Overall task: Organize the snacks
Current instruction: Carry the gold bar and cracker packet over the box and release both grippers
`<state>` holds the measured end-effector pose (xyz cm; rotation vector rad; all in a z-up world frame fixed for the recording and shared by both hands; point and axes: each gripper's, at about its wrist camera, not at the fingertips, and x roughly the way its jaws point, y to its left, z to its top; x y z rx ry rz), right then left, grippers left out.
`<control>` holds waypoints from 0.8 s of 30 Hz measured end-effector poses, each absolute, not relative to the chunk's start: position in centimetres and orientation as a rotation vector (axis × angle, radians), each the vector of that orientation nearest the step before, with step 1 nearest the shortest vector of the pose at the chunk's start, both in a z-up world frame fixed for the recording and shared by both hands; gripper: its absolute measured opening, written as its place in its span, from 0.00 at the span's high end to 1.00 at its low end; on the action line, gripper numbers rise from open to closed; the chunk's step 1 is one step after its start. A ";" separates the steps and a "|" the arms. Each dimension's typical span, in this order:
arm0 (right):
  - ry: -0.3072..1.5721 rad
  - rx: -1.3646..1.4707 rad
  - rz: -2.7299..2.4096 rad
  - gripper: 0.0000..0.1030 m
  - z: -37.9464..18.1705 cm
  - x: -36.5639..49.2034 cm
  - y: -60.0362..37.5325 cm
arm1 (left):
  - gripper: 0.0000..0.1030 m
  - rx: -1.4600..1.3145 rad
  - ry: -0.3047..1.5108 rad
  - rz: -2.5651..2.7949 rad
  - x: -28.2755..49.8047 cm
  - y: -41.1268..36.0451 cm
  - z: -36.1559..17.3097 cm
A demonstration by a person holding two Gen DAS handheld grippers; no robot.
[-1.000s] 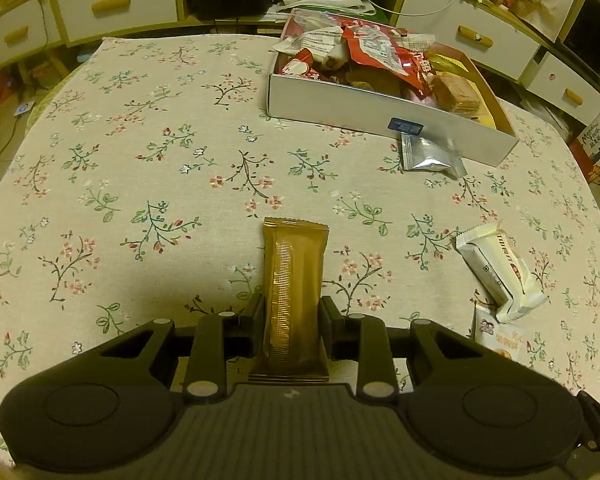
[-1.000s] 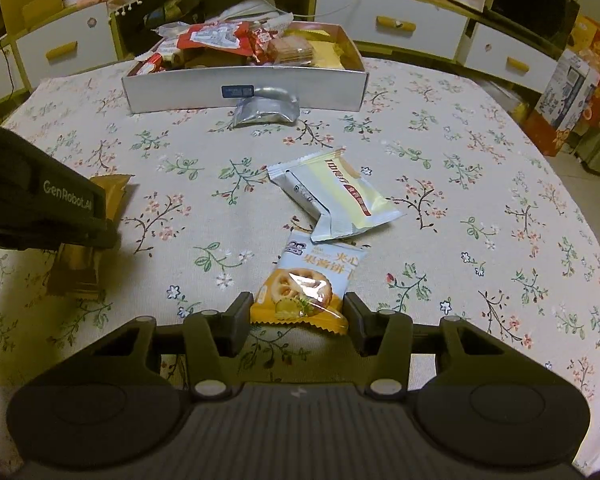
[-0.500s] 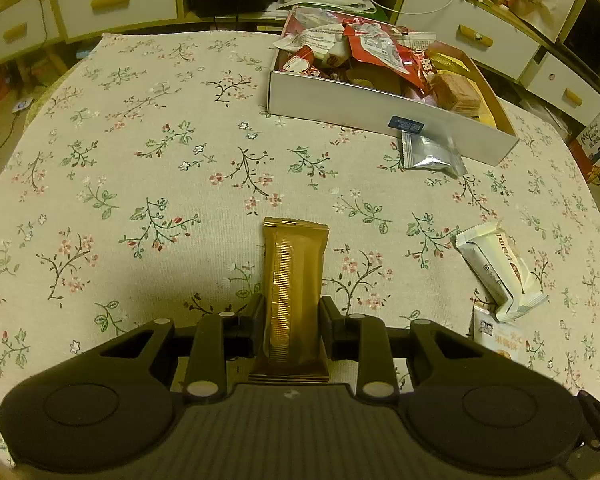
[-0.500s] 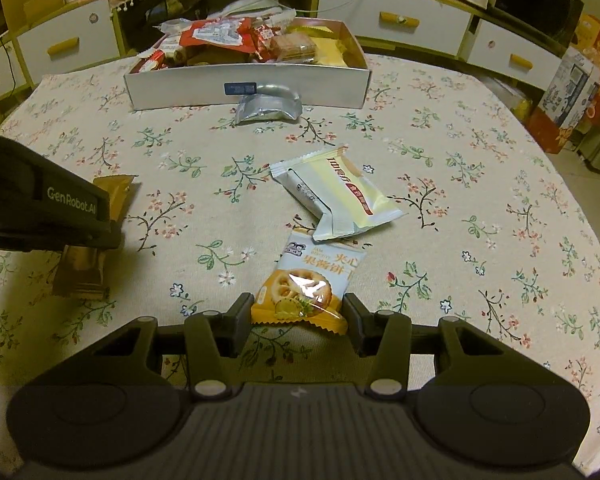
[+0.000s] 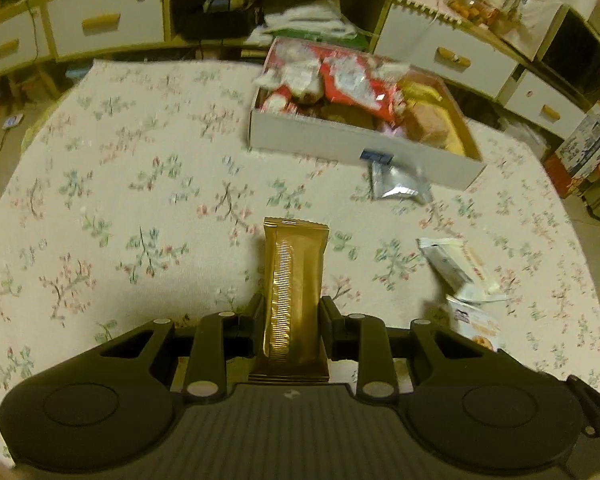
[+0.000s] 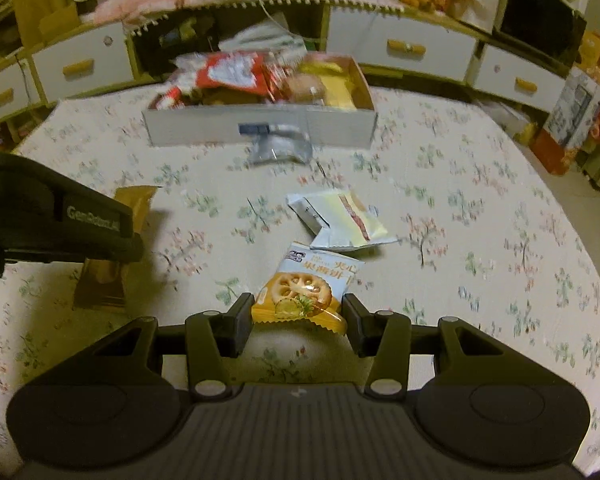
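A gold-wrapped bar (image 5: 294,292) stands lengthwise between the fingers of my left gripper (image 5: 292,314), which is shut on its lower half. My right gripper (image 6: 296,312) is shut on a cookie packet (image 6: 308,284), blue and white above and orange below, with the pads pressing on its two side edges. The white cardboard box (image 5: 340,140) heaped with red and yellow snack packs stands at the far side of the floral tablecloth. In the right wrist view the gold bar (image 6: 100,284) shows under the left gripper's black housing (image 6: 60,216).
A silver pouch (image 6: 280,148) leans against the box's front wall (image 6: 204,128). A cream wrapper (image 6: 340,220) lies just beyond the cookie packet. White drawers with yellow handles (image 5: 100,22) line the back. The table's edge (image 6: 572,216) curves off at the right.
Both wrist views have tipped upward slightly, so the box and table items sit lower in them. The bar and the cookie packet kept their place between the fingers. The picture is blurrier now.
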<state>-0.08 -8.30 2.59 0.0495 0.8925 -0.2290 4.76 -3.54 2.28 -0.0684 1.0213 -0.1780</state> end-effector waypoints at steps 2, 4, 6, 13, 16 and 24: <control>0.876 0.049 -0.212 0.58 3.2 0.0 -8.1 | 0.68 -0.076 1.012 -0.190 4.6 -3.5 2.7; 0.871 0.059 -0.200 0.58 3.7 0.1 -8.2 | 0.68 -0.072 1.001 -0.197 4.6 -3.6 3.1; 0.864 0.067 -0.194 0.58 4.2 0.3 -8.4 | 0.68 -0.070 0.994 -0.206 4.5 -3.7 3.3; 0.835 0.087 -0.181 0.58 5.7 0.7 -9.2 | 0.68 -0.060 0.959 -0.232 4.8 -3.7 4.7; 0.814 0.072 -0.185 0.58 6.0 1.2 -9.5 | 0.68 -0.064 0.955 -0.241 5.6 -4.0 5.0; 0.776 0.066 -0.192 0.58 6.7 3.2 -10.2 | 0.68 -0.096 0.964 -0.276 7.2 -5.0 5.5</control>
